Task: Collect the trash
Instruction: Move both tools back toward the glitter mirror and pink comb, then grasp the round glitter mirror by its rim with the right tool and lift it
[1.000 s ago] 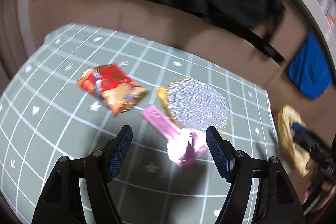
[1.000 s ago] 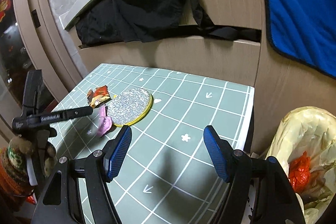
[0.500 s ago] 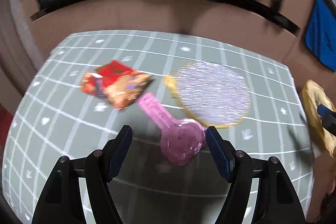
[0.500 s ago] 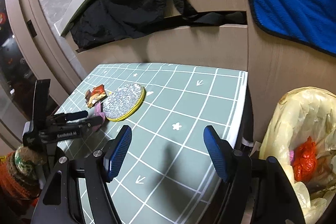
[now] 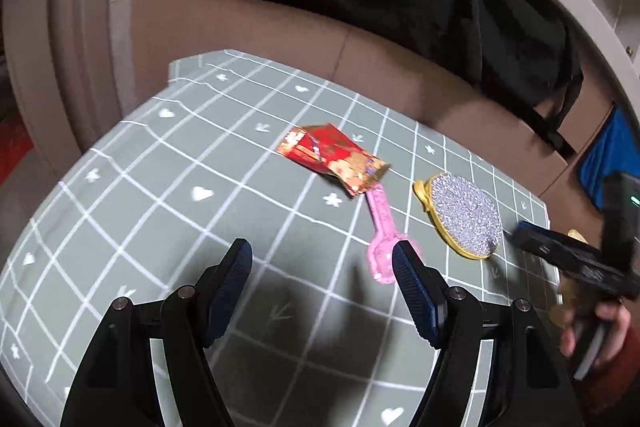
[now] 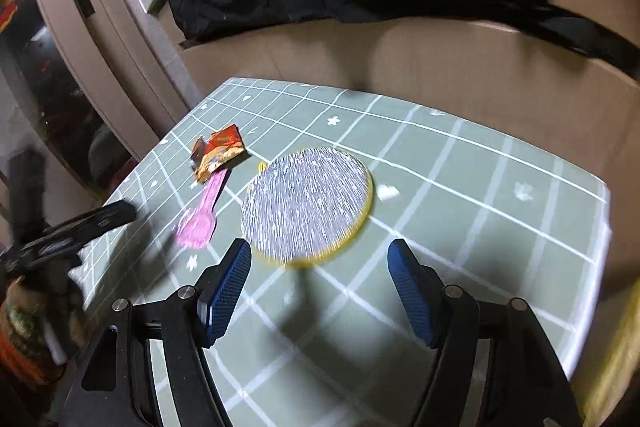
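Jaws wide open on left gripper [image 5: 322, 273] and right gripper [image 6: 319, 273], empty, above bench [image 5: 168, 187]. Wrapper [image 5: 334, 157] upper centre; pink scoop [image 5: 382, 231] beside it; glitter disc [image 6: 306, 209] just ahead of right jaws.

dim warm light, motion blur, fisheye edges

Tiny white writing on the crinkled red and gold snack wrapper [image 5: 334, 157], too small to read, white letters on the other black gripper [image 5: 576, 263], too blurry to read
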The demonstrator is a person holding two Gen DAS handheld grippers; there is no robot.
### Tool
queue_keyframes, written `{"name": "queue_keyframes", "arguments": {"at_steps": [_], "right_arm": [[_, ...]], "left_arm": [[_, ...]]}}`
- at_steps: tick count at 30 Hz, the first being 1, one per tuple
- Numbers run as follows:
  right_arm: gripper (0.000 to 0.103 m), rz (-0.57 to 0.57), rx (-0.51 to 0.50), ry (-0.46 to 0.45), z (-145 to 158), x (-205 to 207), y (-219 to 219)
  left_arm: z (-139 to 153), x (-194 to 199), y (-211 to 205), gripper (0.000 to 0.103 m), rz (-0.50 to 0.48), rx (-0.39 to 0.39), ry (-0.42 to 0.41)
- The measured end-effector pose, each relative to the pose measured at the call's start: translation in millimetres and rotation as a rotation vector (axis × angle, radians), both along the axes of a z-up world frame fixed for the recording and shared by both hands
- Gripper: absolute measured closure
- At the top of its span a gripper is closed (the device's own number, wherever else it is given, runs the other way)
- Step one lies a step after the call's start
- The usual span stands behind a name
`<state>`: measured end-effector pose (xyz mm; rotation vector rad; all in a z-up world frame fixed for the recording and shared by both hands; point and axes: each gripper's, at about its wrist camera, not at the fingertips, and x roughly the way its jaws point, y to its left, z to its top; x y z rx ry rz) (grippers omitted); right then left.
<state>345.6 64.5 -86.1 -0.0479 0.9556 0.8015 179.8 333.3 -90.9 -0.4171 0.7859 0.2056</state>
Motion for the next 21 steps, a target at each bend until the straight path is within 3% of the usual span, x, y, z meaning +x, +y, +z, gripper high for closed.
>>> {"name": "queue_keyframes", "arguments": {"at_steps": [5, 11, 21], "right_arm": [[0.035, -0.034, 0.017, 0.063, -15, 16, 21], [0.033, -0.029, 0.022, 0.068, -19, 18, 34], [0.017, 0.029, -0.006, 0.089, -19, 22, 49]], "left_arm": [[5, -13, 9, 0.03, 0.014, -0.012, -0.028], [1, -12, 12, 0.03, 0.008, -0.034, -0.037], [-8, -2, 10, 0.03, 0.011, -0.06, -0.024]]}}
